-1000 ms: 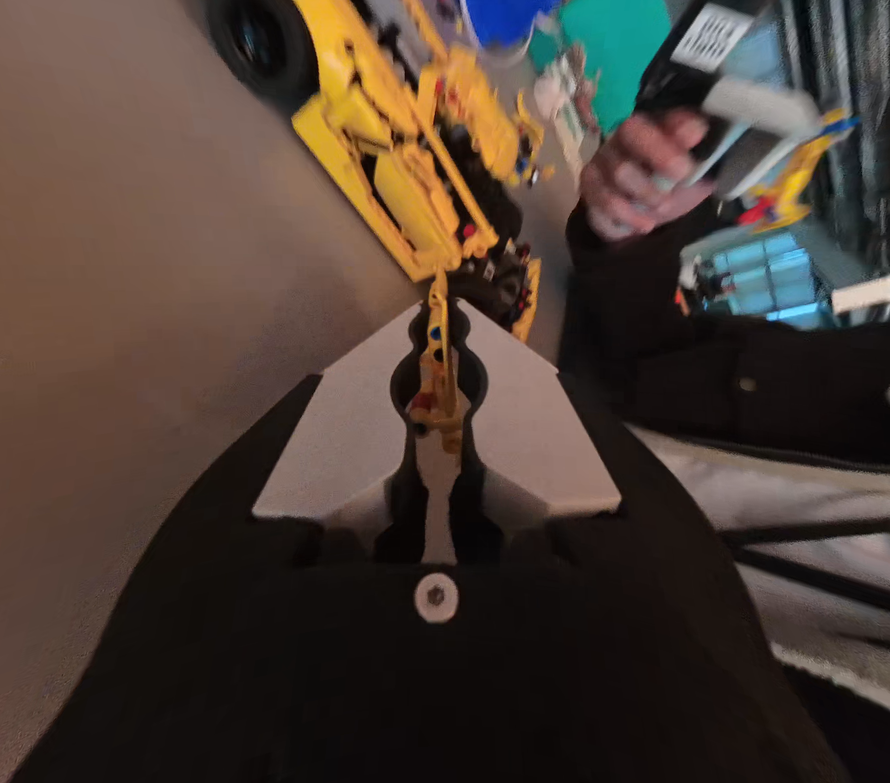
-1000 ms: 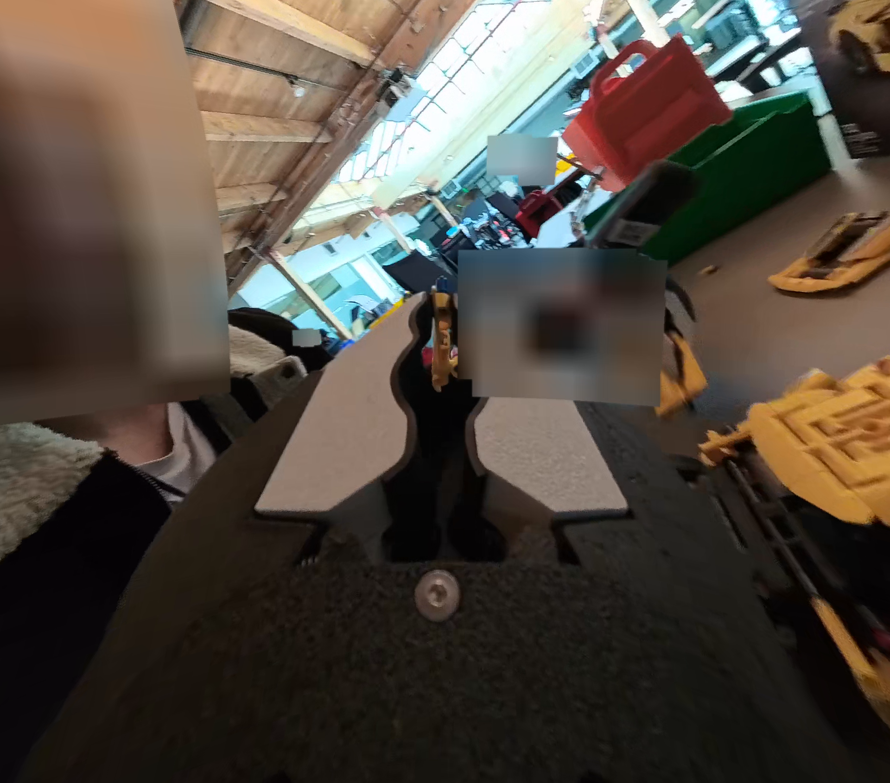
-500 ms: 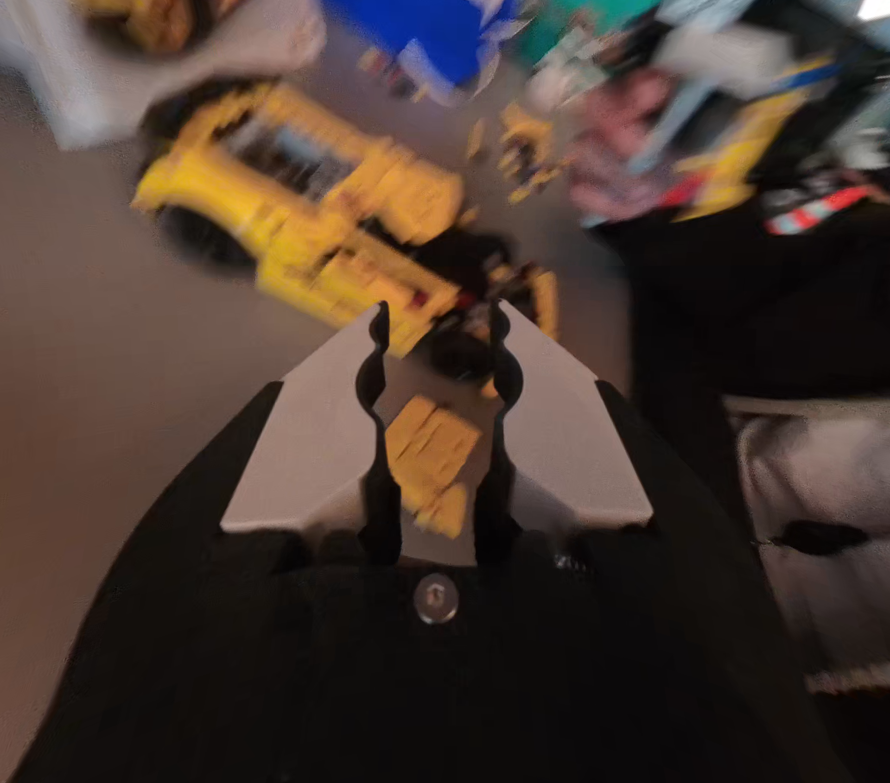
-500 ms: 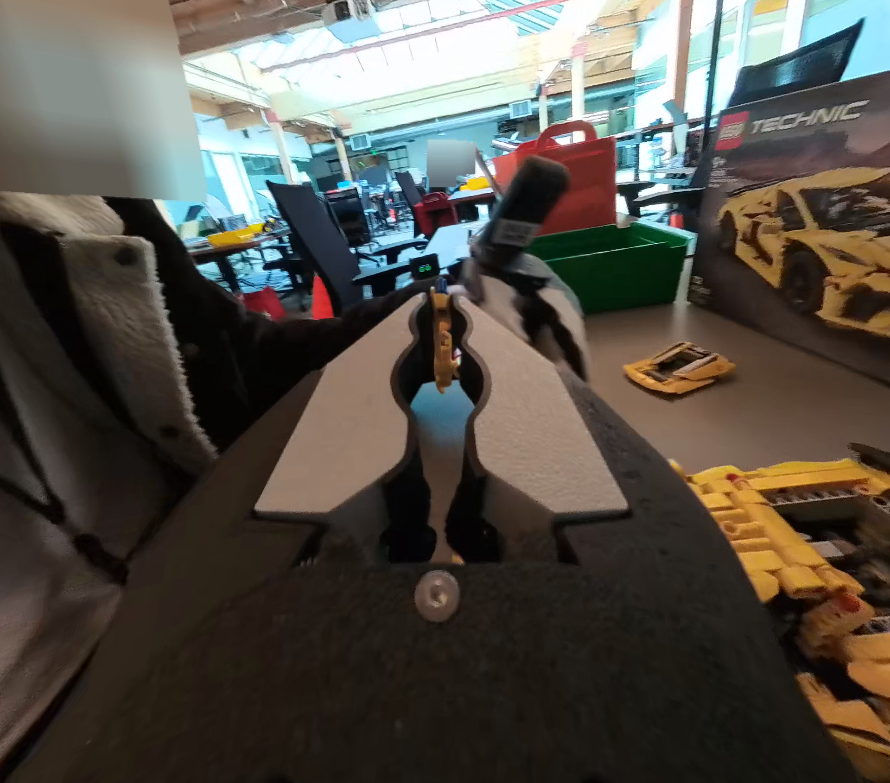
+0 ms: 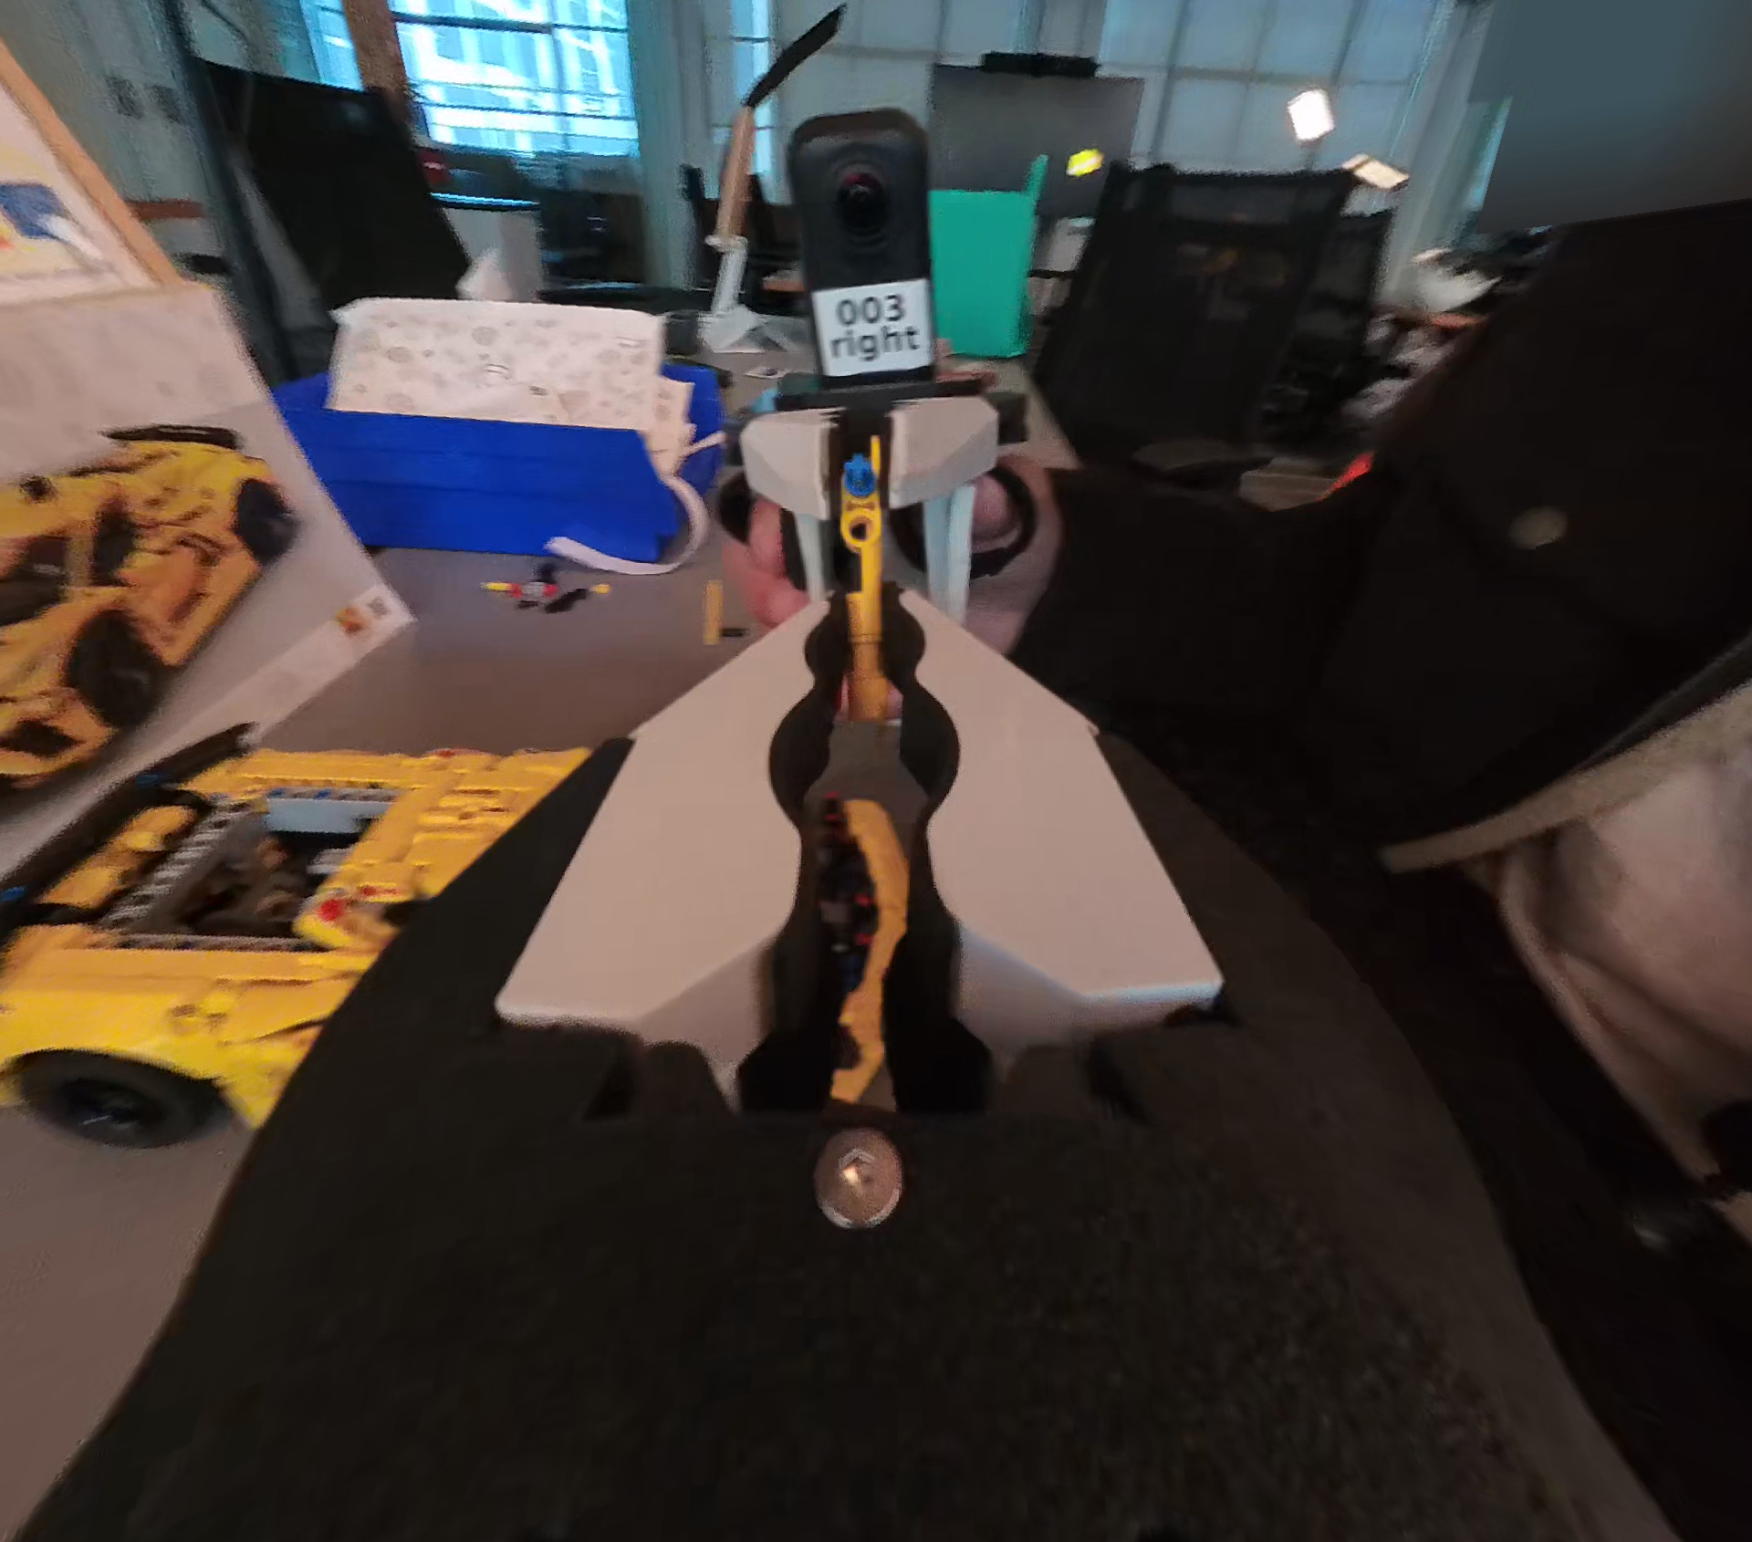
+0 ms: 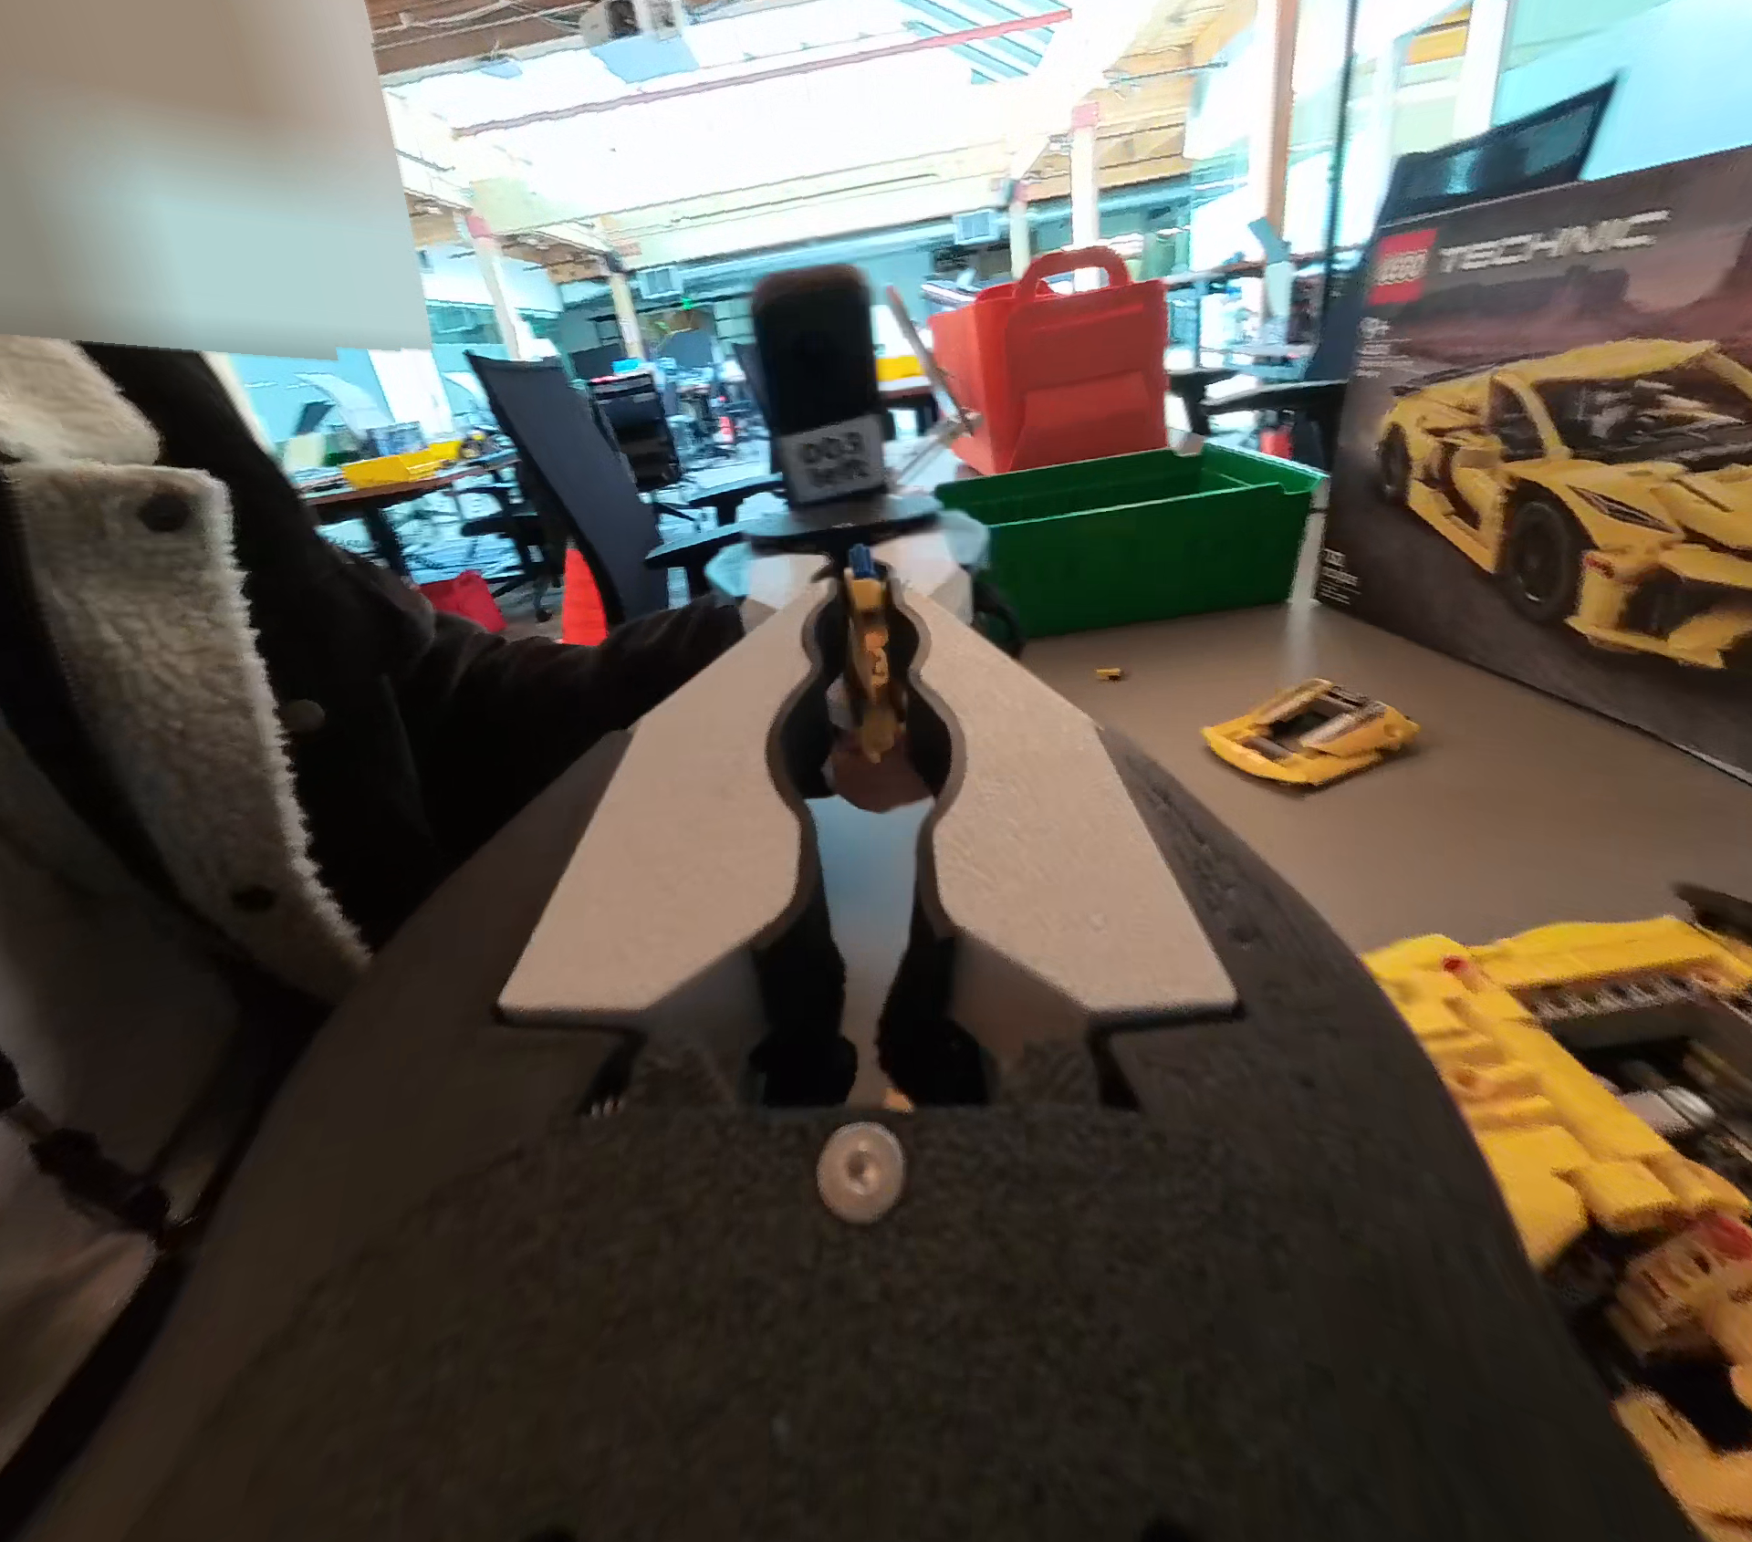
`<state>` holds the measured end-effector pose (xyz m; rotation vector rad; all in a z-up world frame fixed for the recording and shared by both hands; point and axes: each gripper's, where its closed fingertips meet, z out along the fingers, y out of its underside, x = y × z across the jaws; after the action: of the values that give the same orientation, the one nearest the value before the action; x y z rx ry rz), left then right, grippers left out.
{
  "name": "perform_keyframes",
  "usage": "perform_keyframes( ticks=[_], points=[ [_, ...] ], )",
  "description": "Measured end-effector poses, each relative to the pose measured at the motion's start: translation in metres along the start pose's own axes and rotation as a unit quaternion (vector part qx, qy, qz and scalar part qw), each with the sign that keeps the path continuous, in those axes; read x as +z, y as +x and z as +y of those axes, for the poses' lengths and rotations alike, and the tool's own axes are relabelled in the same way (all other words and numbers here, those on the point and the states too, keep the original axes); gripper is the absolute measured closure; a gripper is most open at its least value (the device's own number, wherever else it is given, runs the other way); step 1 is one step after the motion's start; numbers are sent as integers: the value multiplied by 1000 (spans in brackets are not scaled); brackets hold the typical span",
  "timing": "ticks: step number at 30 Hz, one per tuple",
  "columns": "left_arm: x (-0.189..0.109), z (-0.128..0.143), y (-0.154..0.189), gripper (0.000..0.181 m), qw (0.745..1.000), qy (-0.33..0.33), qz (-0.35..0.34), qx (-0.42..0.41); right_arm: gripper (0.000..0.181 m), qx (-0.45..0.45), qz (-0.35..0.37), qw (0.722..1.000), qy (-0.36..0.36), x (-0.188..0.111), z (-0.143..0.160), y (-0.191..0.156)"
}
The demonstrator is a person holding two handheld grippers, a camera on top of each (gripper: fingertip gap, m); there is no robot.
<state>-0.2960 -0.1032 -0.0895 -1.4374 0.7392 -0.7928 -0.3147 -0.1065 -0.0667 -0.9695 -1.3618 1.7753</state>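
My left gripper (image 5: 863,624) is shut on a yellow brick assembly (image 5: 867,928) with red and black pins that runs back between its fingers. My right gripper (image 6: 861,596) is shut on a thin yellow beam (image 6: 874,672) with a blue pin at its end. The two grippers face each other tip to tip above the table. In the left wrist view the right gripper (image 5: 861,473) is straight ahead, with a hand around it. The two yellow pieces meet between the tips. I cannot tell whether they are joined.
A yellow brick car (image 5: 190,928) lies on the grey table (image 6: 1422,814), also low right in the right wrist view (image 6: 1517,1070). Its picture box (image 6: 1564,454), a green bin (image 6: 1138,548), a blue bin (image 5: 493,473), a loose yellow panel (image 6: 1308,729) and small parts (image 5: 545,591) surround it. Less than 4 cm separates the two grippers' tips.
My left gripper swung up from the car to face the right gripper. The right gripper levelled out. The held pieces have come together tip to tip.
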Motion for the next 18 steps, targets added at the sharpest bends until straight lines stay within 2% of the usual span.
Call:
perform_keyframes(
  ticks=[2,3,4,5,7,10,12,13,18],
  points=[
    [-2,7,-23,175,992,-35,-95,74,170,4,55,998,-10,-5,3,20],
    [-6,13,-39,175,977,-67,-157,129,168,20,82,996,-22,-10,6,30],
    [-12,17,-56,175,948,-103,-226,197,166,50,100,993,-38,-14,11,38],
    [-20,18,-69,175,906,-136,-289,276,164,91,100,990,-49,-17,16,41],
    [-30,13,-81,175,802,-189,-368,431,157,225,53,973,-23,-17,16,39],
    [-29,7,-78,175,662,-224,-402,591,146,414,-49,909,12,-13,18,33],
    [-25,1,-70,175,595,-218,-408,657,146,453,-54,890,9,-11,26,34],
    [-23,-1,-67,175,575,-216,-411,674,148,453,-47,890,4,-10,29,34],
    [-16,-5,-56,175,507,-204,-407,732,162,444,-51,895,8,-7,25,30]
  ],
)
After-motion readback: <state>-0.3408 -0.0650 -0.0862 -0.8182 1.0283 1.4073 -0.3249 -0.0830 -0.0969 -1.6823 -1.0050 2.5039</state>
